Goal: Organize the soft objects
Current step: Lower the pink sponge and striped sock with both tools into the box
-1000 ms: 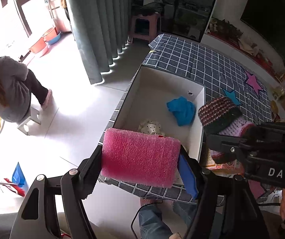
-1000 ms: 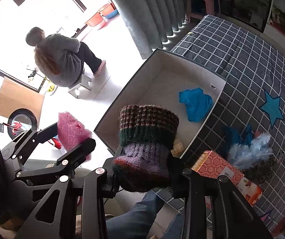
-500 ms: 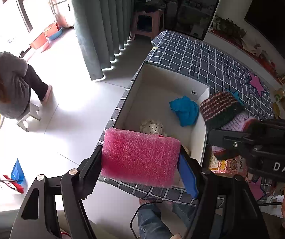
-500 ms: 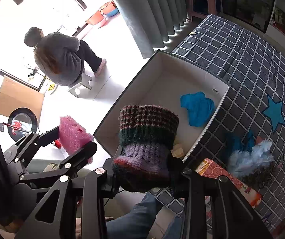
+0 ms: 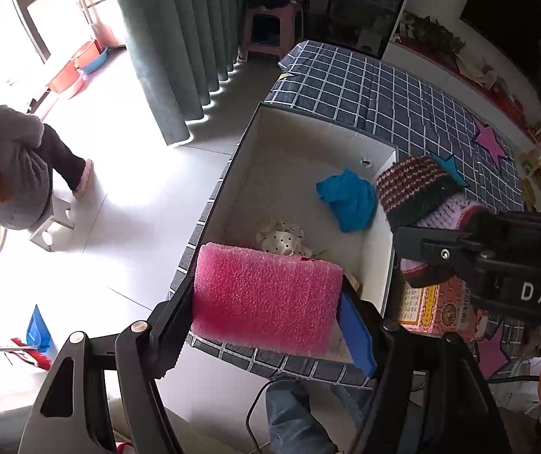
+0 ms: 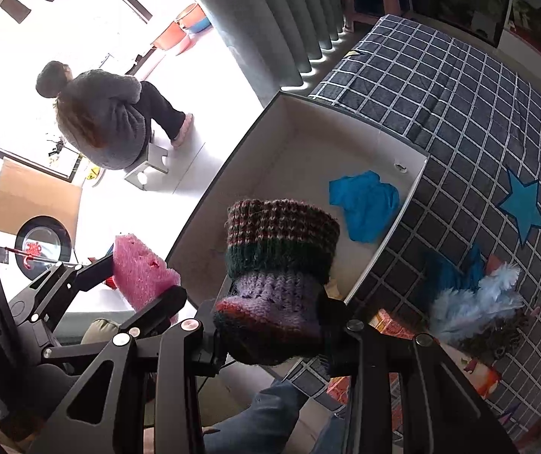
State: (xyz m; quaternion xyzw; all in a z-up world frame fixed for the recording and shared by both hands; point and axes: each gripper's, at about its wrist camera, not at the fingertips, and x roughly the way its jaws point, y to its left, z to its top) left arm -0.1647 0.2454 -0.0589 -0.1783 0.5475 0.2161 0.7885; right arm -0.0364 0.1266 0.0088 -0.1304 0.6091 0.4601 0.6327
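My left gripper (image 5: 266, 302) is shut on a pink foam sponge (image 5: 264, 299), held above the near end of a white box (image 5: 293, 140). My right gripper (image 6: 274, 325) is shut on a striped knitted sock (image 6: 278, 268) over the box's near right corner. From the left wrist view, the sock (image 5: 417, 193) pokes in at the right. In the right wrist view, the sponge (image 6: 140, 272) shows at the left. Inside the box lie a blue cloth (image 5: 348, 198) (image 6: 365, 204) and a polka-dot fabric piece (image 5: 281, 236).
The box (image 6: 296, 113) rests on a checked blue cover (image 6: 459, 94) with star patches. A patterned red carton (image 5: 436, 306), blue feathers (image 6: 470, 302) and a dark fuzzy item lie right of the box. A person in grey (image 6: 107, 121) sits on a stool by the curtain (image 5: 179, 38).
Both grippers have drifted slightly forward and down toward the box, so it looks a little larger and nearer. Neither grip has changed.
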